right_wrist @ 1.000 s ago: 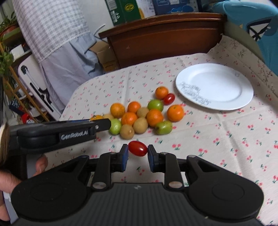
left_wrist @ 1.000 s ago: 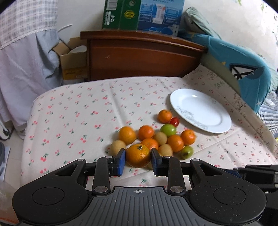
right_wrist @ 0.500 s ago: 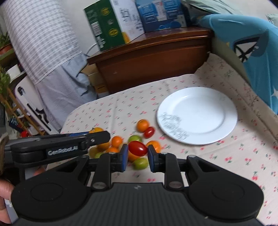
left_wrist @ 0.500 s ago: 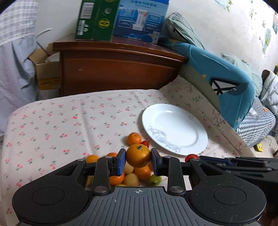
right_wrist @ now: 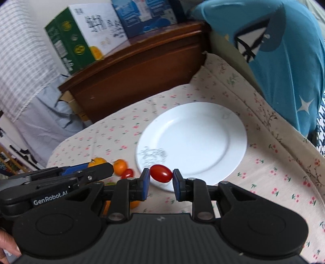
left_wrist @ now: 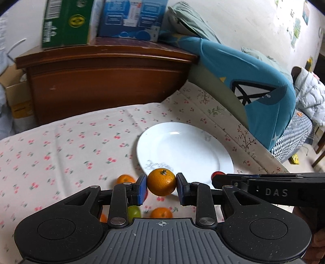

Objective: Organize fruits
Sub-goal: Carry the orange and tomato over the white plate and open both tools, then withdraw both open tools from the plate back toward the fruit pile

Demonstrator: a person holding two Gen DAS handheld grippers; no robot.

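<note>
Gripping a round orange mandarin [left_wrist: 161, 184], stem up, the left gripper [left_wrist: 161, 187] hangs at the white round plate's [left_wrist: 189, 150] near rim; the right gripper [right_wrist: 161, 178] clamps an oval red cherry tomato [right_wrist: 161, 173] crosswise there.

A wooden headboard [left_wrist: 105, 81] stands behind the bed, with a green carton [left_wrist: 67, 22] and a blue box [left_wrist: 132, 18] side by side on top. A teal pillow [left_wrist: 249, 81] leans at the right. A checked cloth [right_wrist: 22, 56] hangs at the left, above a cardboard box [right_wrist: 73, 105].
</note>
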